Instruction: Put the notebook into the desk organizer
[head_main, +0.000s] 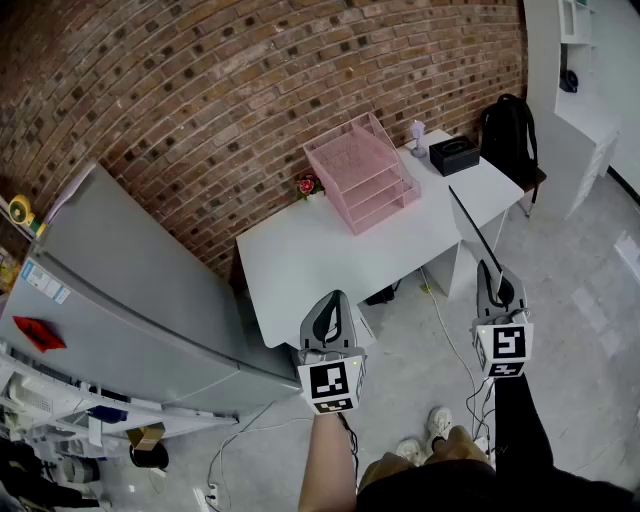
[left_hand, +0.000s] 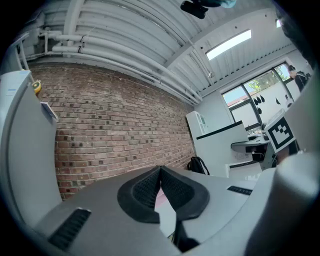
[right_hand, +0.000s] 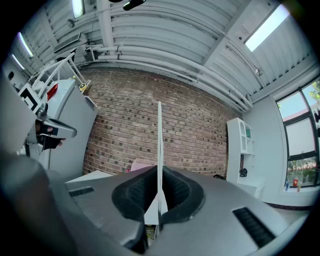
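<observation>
Flat white worktop (head_main: 320, 260); tiered pink wire-mesh desk organizer (head_main: 362, 172) on its back edge. Thin, stiff notebook (head_main: 473, 235) raised edge-on by the front right corner, clamped in the right gripper (head_main: 497, 285) jaws' ribbed black pads. Left gripper (head_main: 333, 305) jaws clenched, empty.

**Notebook** (right_hand: 159, 135): edge-on in the right gripper view. Covers unseen, and the lower end is buried between the right claw's (right_hand: 159, 175) pads.

**Desk organizer** (right_hand: 139, 164): in the same view, only a pink corner clears the claw body.

**Black box** (head_main: 455, 155) and **pale item** (head_main: 417, 133): at 1 o'clock on the desk (head_main: 300, 260), too small to identify.

**Red object** (head_main: 307, 184): at the organizer's 9 o'clock, kind untellable.

**Backpack** (head_main: 508, 130): base hidden behind the desk.

**Forearm** (head_main: 330, 465): cut off at 6 o'clock.
</observation>
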